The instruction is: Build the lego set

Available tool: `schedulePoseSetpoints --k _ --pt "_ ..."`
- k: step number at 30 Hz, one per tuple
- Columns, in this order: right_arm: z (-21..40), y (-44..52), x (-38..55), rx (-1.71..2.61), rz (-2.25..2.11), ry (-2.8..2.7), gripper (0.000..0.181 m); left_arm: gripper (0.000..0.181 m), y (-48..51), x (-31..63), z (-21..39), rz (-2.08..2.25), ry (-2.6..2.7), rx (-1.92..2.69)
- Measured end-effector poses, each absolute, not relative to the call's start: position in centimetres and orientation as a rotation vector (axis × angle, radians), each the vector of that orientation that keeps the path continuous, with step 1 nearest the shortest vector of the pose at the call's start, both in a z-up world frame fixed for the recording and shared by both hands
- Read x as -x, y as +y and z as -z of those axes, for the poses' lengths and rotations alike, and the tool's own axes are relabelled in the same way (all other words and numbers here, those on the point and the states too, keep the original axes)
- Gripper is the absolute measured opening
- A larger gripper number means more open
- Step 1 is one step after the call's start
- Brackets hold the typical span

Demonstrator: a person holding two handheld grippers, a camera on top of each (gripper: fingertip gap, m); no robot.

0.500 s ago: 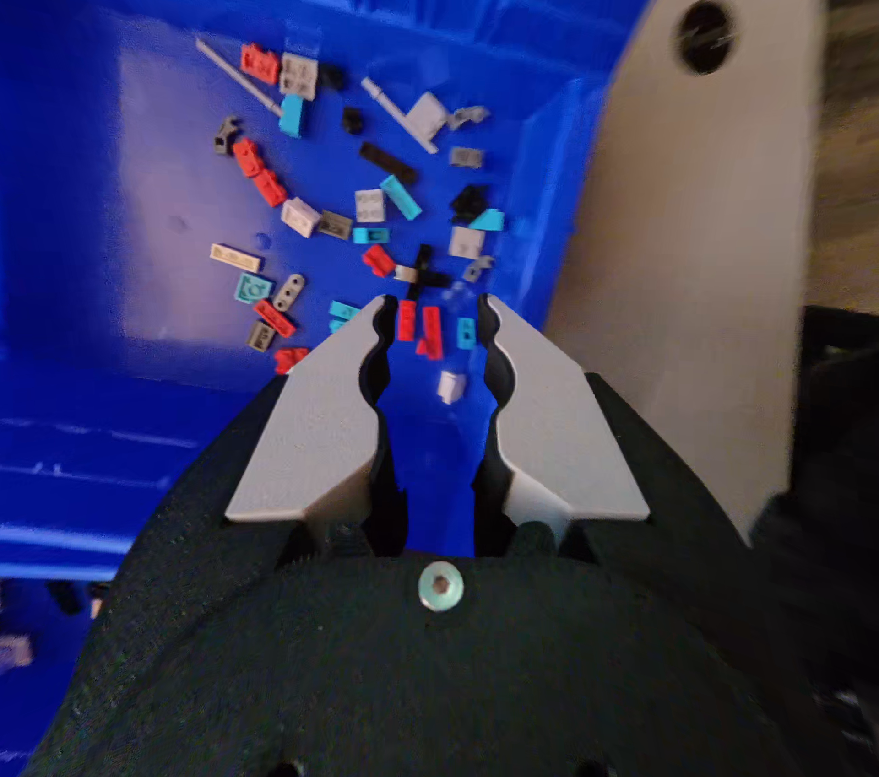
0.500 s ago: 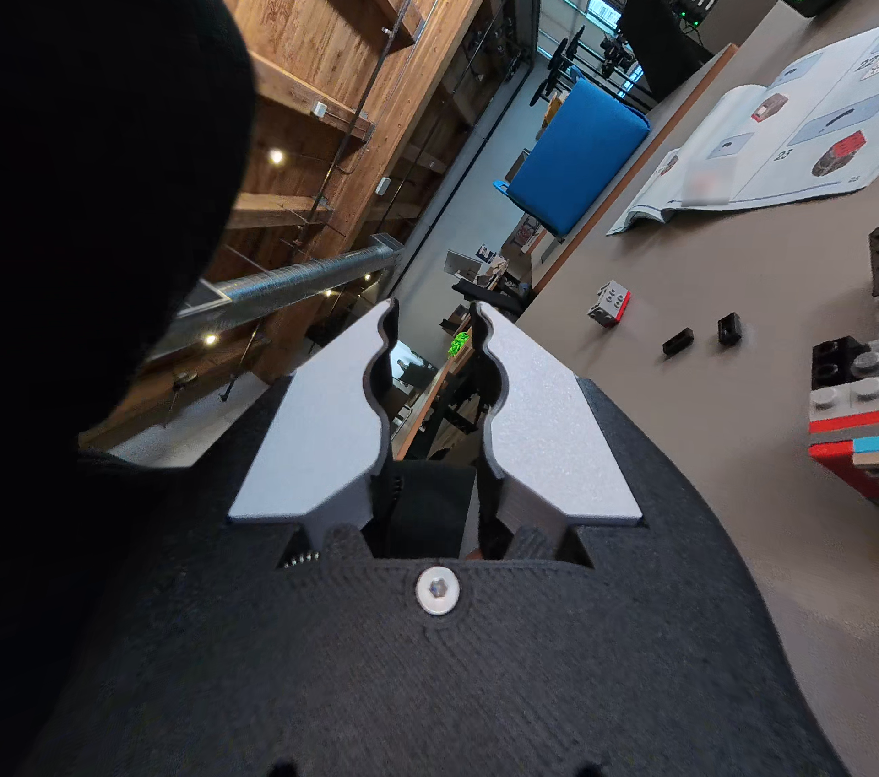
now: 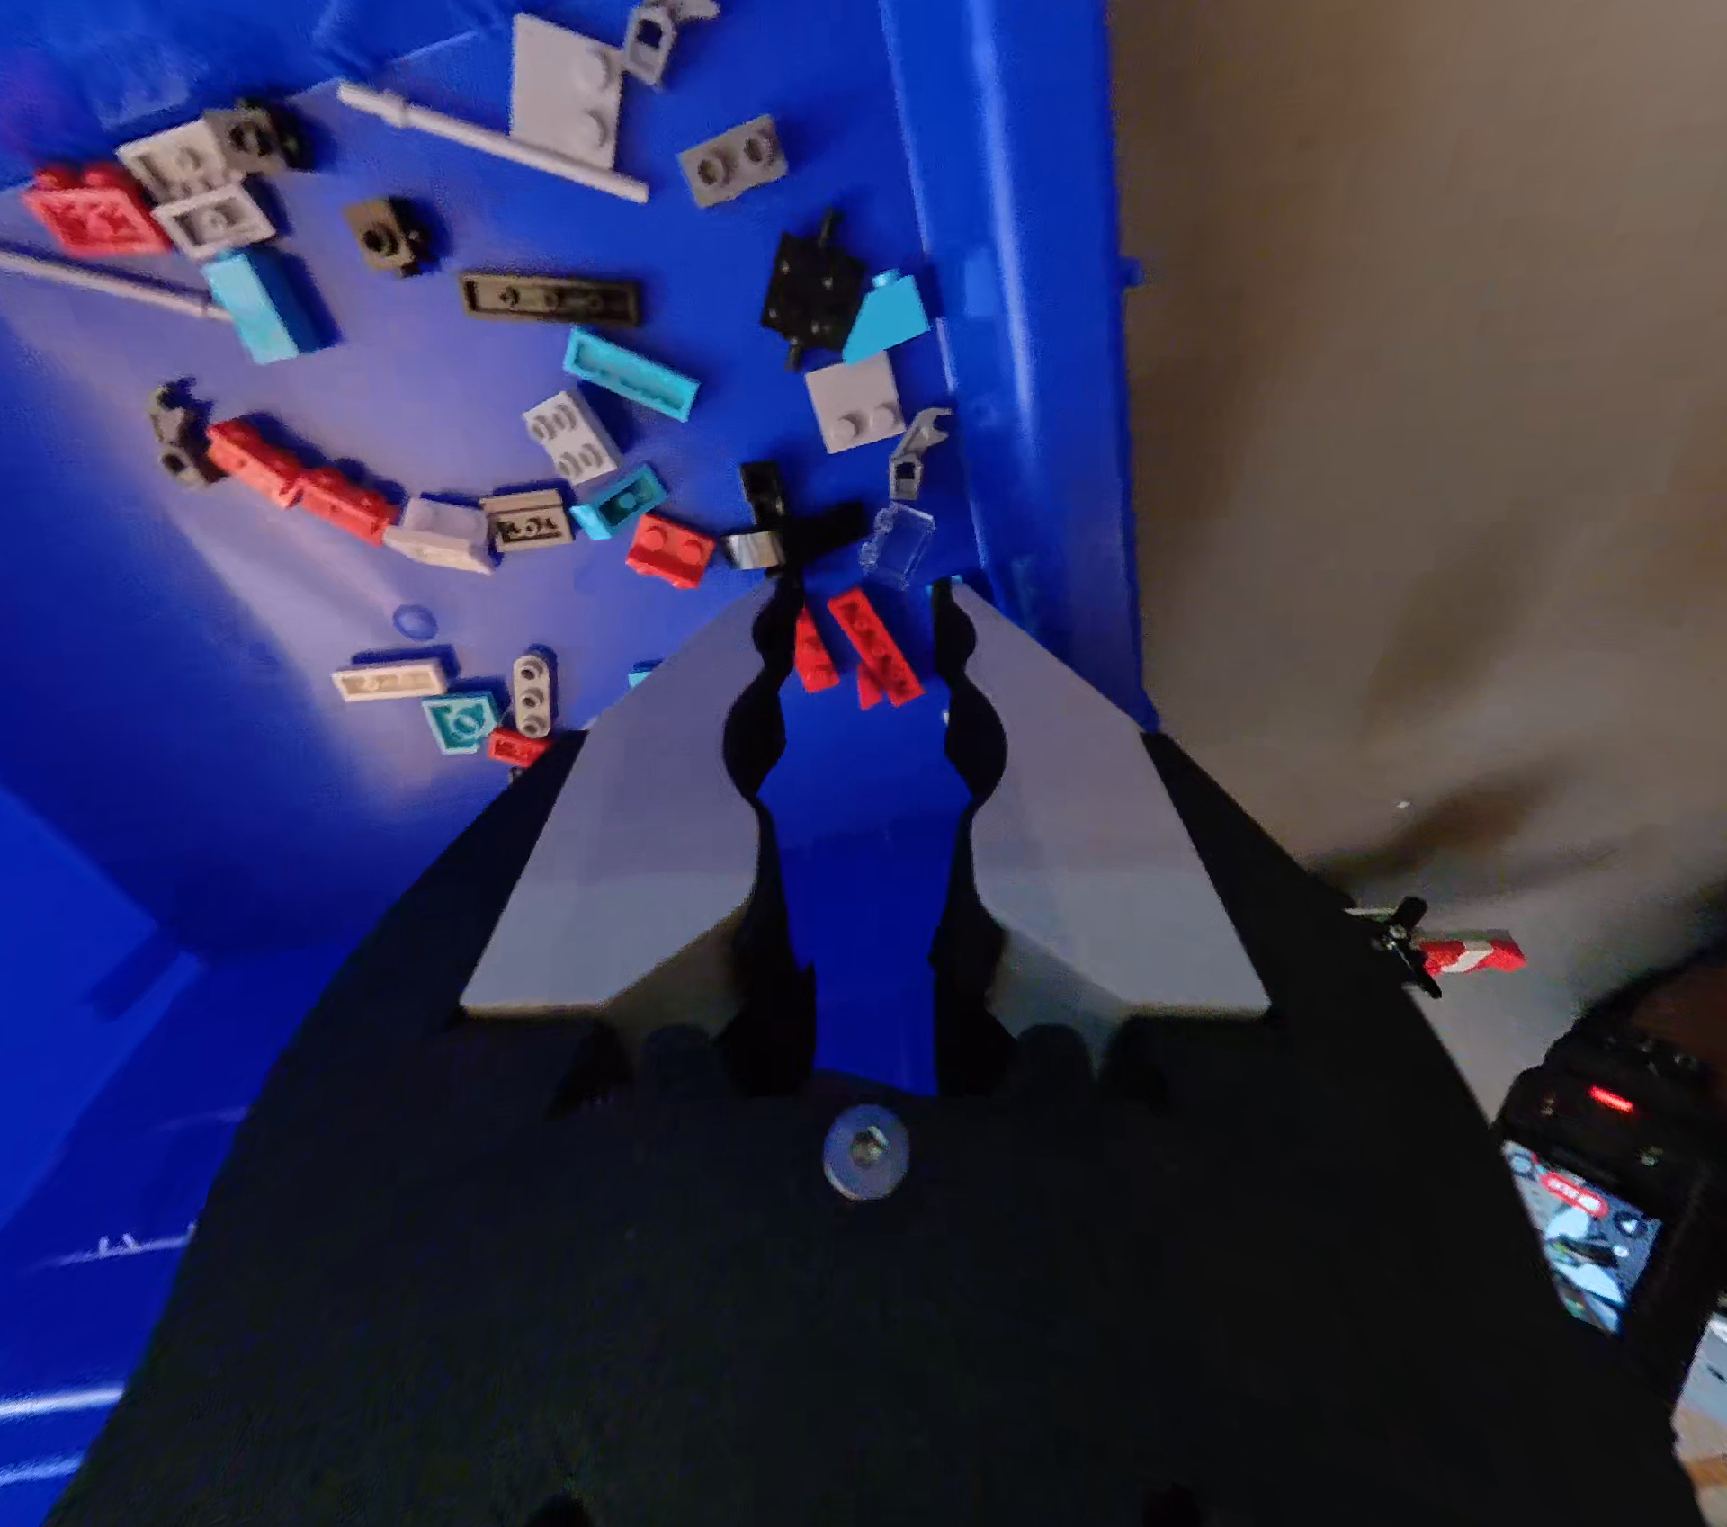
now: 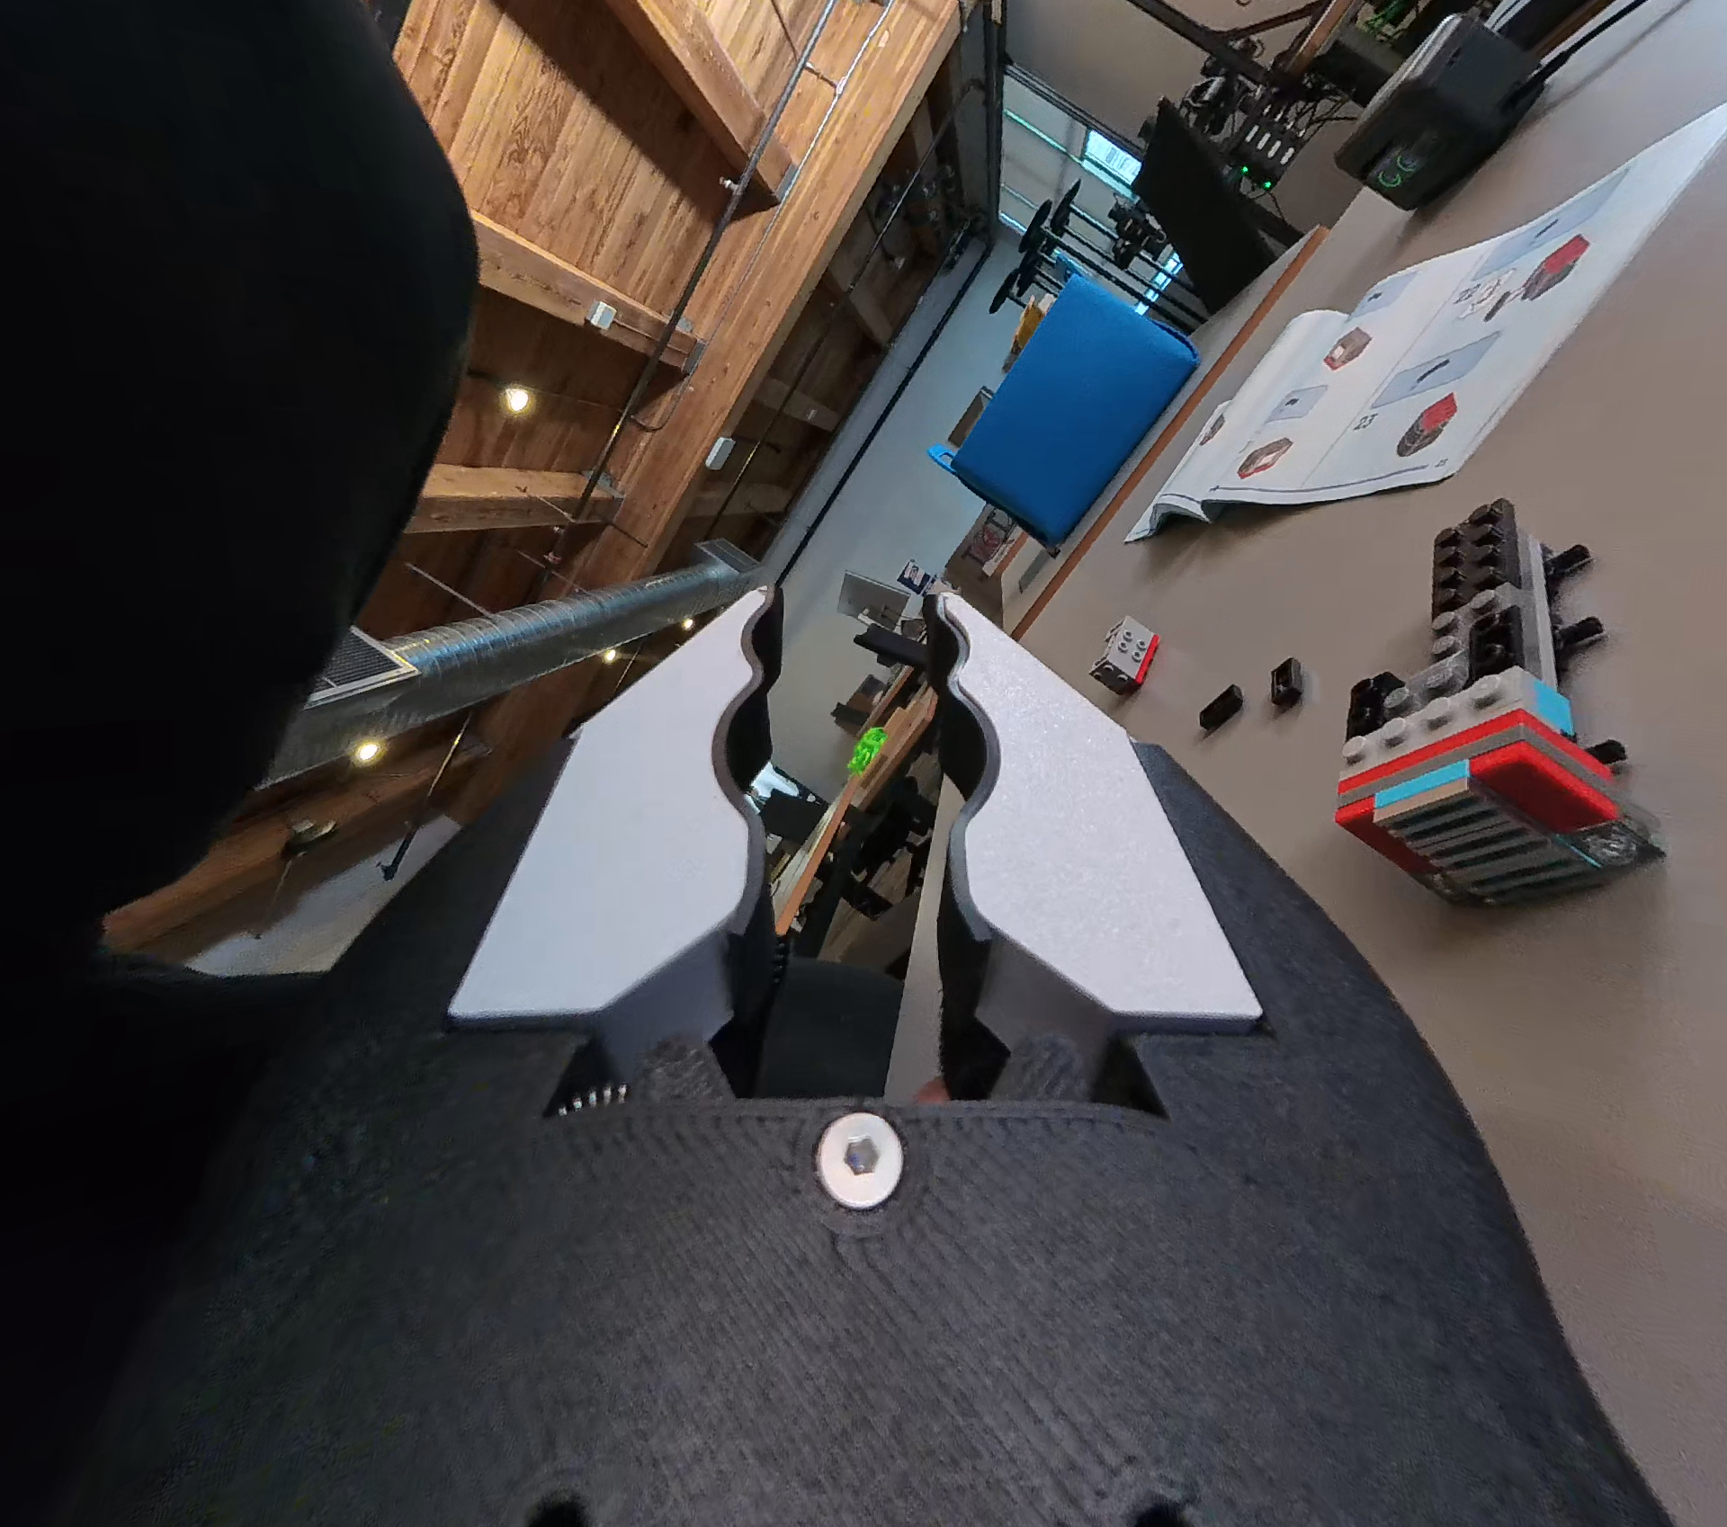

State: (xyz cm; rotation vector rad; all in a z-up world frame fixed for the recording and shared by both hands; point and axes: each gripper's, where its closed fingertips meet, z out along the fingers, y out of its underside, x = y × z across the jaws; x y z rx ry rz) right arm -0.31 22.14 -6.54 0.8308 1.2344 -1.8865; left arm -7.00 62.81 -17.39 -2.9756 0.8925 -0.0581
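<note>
While your right gripper (image 4: 852, 609) hangs with its pale fingers apart and nothing between them, the room fills the upper left of its frame: timber ceiling beams (image 4: 598, 109), a ribbed metal duct (image 4: 523, 641) and small lamps. A smooth grey-brown desk (image 4: 1402, 1108) runs down the right side. On it, largest to smallest, lie an open instruction booklet (image 4: 1430, 380) at upper right, the partly built lego model (image 4: 1486, 744) of black, grey, red and light blue studded layers at right of centre, a small grey and red block (image 4: 1126, 655), and two tiny black pieces (image 4: 1252, 693).

Your left gripper (image 3: 860, 595) is likewise spread and empty, poised over the glossy blue plastic bin (image 3: 991, 174). Loose lego pieces (image 3: 579, 436) are scattered across its floor: red, grey, black, light blue and one clear brick. Two slim red plates (image 3: 874, 641) lie just between the fingertips.
</note>
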Motion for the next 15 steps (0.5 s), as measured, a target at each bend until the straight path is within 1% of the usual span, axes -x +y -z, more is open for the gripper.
schedulePoseSetpoints --k 2,6,15 --pt "6.59 22.07 0.28 -0.830 1.883 1.238 0.030 0.023 62.58 6.85 17.53 0.054 0.945 2.972" --pt "6.63 22.08 0.37 -0.836 1.881 1.233 0.030 0.017 62.53 6.73 17.72 0.045 0.993 2.964" --pt "6.65 22.13 0.43 -0.839 1.881 1.228 0.030 0.015 63.06 6.19 17.87 0.102 1.055 2.918"
